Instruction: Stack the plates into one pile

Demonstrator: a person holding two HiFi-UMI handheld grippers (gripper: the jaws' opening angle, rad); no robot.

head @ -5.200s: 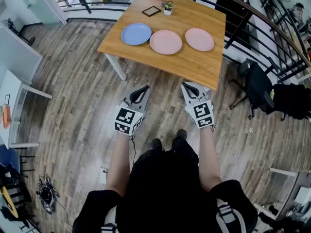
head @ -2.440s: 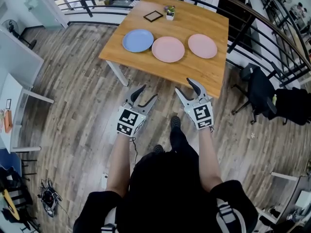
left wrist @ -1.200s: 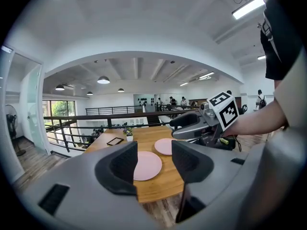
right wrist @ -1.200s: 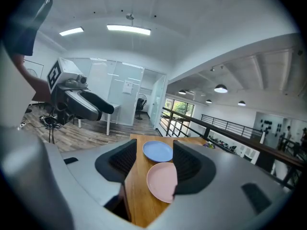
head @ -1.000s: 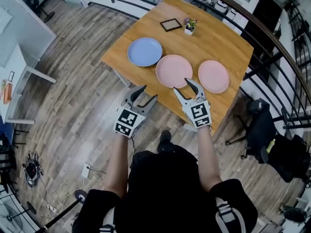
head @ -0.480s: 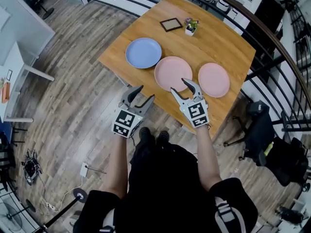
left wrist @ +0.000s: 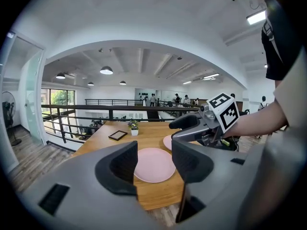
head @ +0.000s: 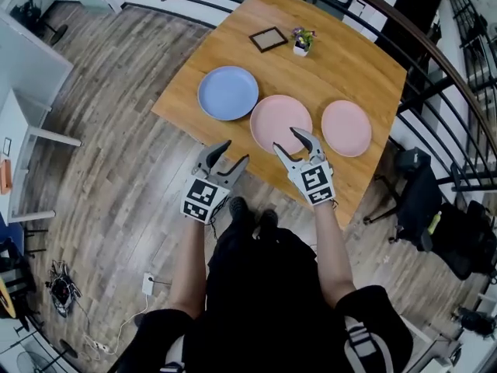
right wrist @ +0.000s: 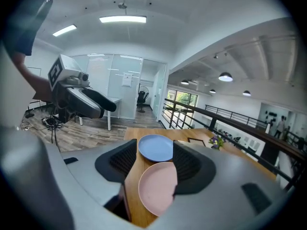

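Three plates lie in a row on the wooden table (head: pixel 342 61): a blue plate (head: pixel 227 93) at the left, a pink plate (head: pixel 268 119) in the middle and another pink plate (head: pixel 346 127) at the right. My right gripper (head: pixel 285 139) hangs open over the near rim of the middle pink plate, holding nothing. My left gripper (head: pixel 235 151) is open and empty, over the floor just short of the table's near edge. The left gripper view shows the middle pink plate (left wrist: pixel 154 164) between its jaws and the right gripper (left wrist: pixel 199 125) beside it. The right gripper view shows the blue plate (right wrist: pixel 155 148) and the pink plate (right wrist: pixel 157 186).
A dark picture frame (head: pixel 268 39) and a small potted plant (head: pixel 300 40) stand at the table's far side. A black railing (head: pixel 435 53) runs behind and to the right of the table. A black chair (head: pixel 415 193) stands at the right, a white desk (head: pixel 31 92) at the left.
The person has walked up to the table. Both grippers opened early on and have since come forward, the right one now reaching over the middle pink plate's near rim.
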